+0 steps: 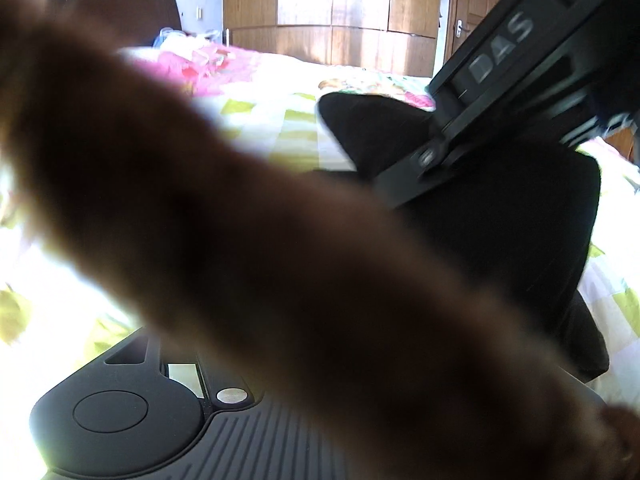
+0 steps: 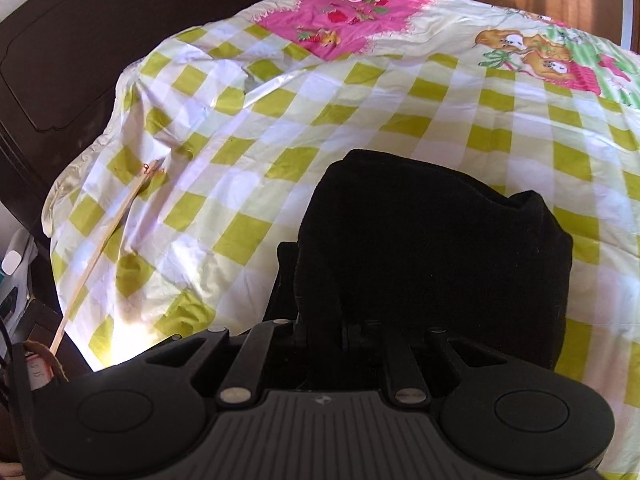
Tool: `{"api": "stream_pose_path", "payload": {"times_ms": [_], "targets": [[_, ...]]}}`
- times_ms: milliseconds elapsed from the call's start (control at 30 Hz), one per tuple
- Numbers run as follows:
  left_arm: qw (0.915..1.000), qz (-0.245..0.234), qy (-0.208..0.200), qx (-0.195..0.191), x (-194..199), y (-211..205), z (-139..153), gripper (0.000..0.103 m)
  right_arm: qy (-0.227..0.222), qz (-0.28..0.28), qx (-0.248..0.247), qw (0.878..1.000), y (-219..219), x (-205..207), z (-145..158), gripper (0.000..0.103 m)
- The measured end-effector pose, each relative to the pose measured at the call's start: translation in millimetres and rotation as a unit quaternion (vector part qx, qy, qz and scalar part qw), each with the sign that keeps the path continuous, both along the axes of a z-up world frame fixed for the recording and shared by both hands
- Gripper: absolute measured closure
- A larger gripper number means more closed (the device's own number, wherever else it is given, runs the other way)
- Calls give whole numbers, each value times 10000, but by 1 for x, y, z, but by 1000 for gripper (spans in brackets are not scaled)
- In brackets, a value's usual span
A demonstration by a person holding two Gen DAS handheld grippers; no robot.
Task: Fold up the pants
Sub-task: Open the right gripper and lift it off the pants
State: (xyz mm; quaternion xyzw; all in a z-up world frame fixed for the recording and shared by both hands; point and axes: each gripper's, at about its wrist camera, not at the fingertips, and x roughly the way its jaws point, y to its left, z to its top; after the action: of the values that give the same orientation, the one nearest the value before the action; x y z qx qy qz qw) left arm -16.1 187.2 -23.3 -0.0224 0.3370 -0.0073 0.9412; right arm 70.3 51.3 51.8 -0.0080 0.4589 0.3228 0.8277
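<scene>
Checked bedsheet (image 2: 360,120); right gripper (image 2: 320,300) clenched on black pants (image 2: 440,240); left gripper state unclear.

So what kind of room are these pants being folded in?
Most likely a bedroom: the black pants lie on a bed's green-and-white checked bedspread, with a dark wooden headboard and wooden wardrobe doors behind.

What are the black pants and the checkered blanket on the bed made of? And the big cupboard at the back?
The black pants look like soft, matte knit cloth, thick and fuzzy at the edges. The checkered bedspread seems thin, smooth woven cotton; it creases sharply and shines slightly. The cupboard looks like glossy varnished wood, with visible grain.
</scene>
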Motion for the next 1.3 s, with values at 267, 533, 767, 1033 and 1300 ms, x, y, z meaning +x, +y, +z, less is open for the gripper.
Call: {"api": "stream_pose_path", "payload": {"times_ms": [267, 533, 767, 1033, 1300], "targets": [[9998, -2, -45, -204, -5, 8, -7, 41, 60, -78, -159, 9998, 15, 0, -5, 73], [9990, 38, -105, -439, -16, 24, 0, 41, 407, -169, 62, 9990, 23, 5, -5, 58], [9974, 288, -164, -646, -61, 50, 26, 42, 193, 120, 538, 9983, 18, 0, 15, 58], [9970, 51, -493, -591, -83, 49, 62, 41, -552, 284, 26, 9981, 17, 27, 30, 58], [9976, -365, -350, -481, -46, 23, 55, 40, -1089, 733, -256, 9910, 28, 57, 13, 56]]}}
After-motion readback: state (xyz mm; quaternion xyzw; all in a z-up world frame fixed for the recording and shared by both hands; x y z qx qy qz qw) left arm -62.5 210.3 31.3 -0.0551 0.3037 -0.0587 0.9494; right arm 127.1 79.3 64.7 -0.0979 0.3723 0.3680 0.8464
